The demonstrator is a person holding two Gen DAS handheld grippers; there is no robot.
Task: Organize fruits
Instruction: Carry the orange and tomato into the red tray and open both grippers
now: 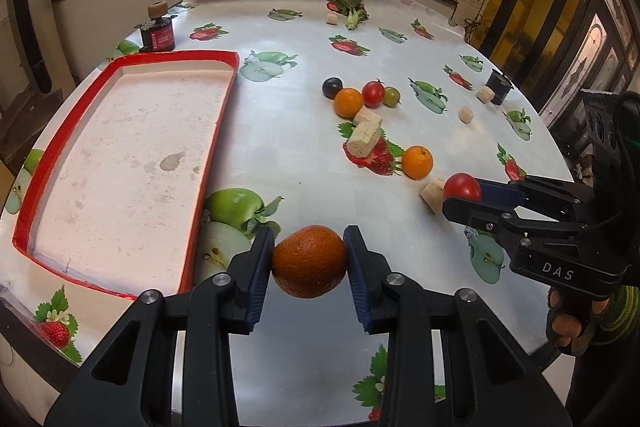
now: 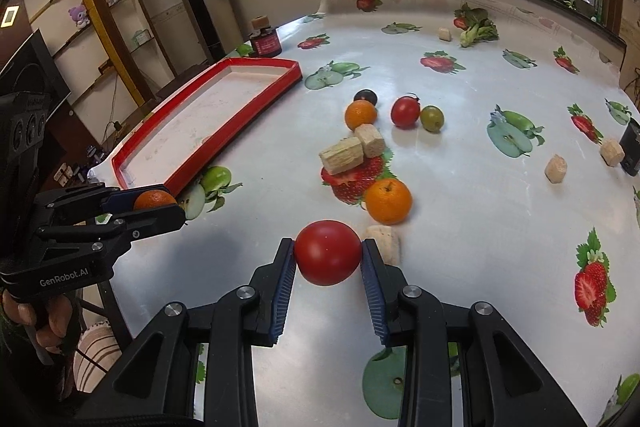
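Note:
My left gripper [image 1: 309,259] is shut on a dark orange [image 1: 309,261], held just right of the near corner of the red-rimmed tray [image 1: 208,163]; it also shows in the right wrist view [image 2: 154,200]. My right gripper [image 2: 328,255] is shut on a red tomato [image 2: 328,253] above the table; the left wrist view shows it too [image 1: 462,187]. On the table lie two oranges [image 2: 389,201] [image 2: 361,115], a red tomato [image 2: 405,111], a green tomato [image 2: 432,118] and a dark plum [image 2: 366,95].
Several beige blocks [image 2: 342,155] lie among the fruit. A dark jar [image 2: 265,42] stands behind the tray [image 2: 240,123]. Leafy greens [image 2: 478,27] lie at the far side. A black cup [image 1: 499,87] stands at the right edge.

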